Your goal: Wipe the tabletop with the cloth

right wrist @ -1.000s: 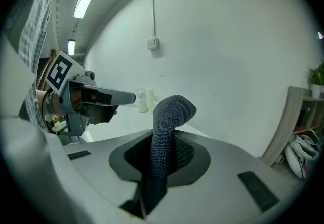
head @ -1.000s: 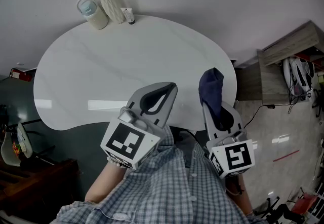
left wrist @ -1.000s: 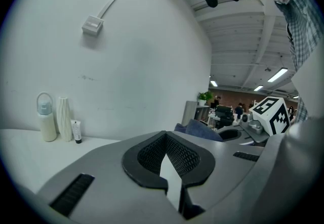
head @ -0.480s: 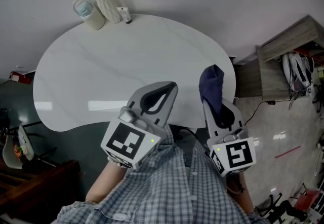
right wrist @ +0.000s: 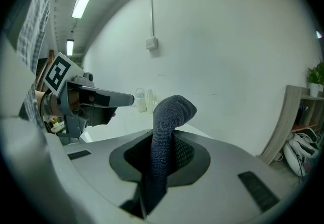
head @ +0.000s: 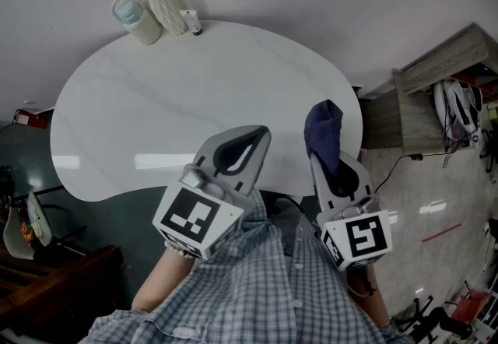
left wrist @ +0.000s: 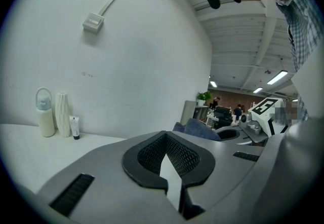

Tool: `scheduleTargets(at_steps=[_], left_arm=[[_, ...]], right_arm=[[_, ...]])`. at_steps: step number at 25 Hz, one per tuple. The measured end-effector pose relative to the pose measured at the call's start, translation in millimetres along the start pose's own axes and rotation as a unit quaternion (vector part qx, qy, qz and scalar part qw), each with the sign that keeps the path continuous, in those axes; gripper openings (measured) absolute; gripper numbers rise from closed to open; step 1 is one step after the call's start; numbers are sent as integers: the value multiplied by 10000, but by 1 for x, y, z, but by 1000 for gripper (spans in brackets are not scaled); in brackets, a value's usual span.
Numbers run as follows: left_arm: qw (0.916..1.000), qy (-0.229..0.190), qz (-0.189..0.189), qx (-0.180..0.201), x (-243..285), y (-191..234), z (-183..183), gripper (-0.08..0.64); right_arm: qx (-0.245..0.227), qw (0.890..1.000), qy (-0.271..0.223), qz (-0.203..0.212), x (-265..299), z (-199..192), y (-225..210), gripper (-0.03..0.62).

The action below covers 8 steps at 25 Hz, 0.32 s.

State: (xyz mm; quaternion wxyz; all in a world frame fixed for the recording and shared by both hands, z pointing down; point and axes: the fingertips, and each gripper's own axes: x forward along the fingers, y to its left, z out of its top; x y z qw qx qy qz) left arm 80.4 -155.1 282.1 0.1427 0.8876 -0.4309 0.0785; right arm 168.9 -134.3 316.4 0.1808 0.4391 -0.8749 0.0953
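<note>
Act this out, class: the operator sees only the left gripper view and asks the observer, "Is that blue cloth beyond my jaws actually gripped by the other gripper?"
Observer: Yes. The right gripper view shows the right gripper shut on the dark blue cloth, which stands up out of its jaws.
Operator: Is it over the table?
Observer: In the head view it sits over the white tabletop's right end; I cannot tell whether it touches.
Operator: Where do the things by the wall stand?
Observer: The bottle, ribbed vase and small tube cluster at the far-left rim, opposite the cloth.

cloth (head: 325, 136): dark blue, upright, pinched in right gripper (head: 333, 171) | tabletop (head: 156, 117): white, glossy
</note>
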Motion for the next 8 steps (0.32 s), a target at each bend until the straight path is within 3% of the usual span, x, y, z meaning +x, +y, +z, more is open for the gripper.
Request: scheduleTargets(at_steps=[8], left_arm=[[9998,116,121,-129,-2,6,-2,5]], right_arm=[[-9,10000,20,16,1,-1,1,52]])
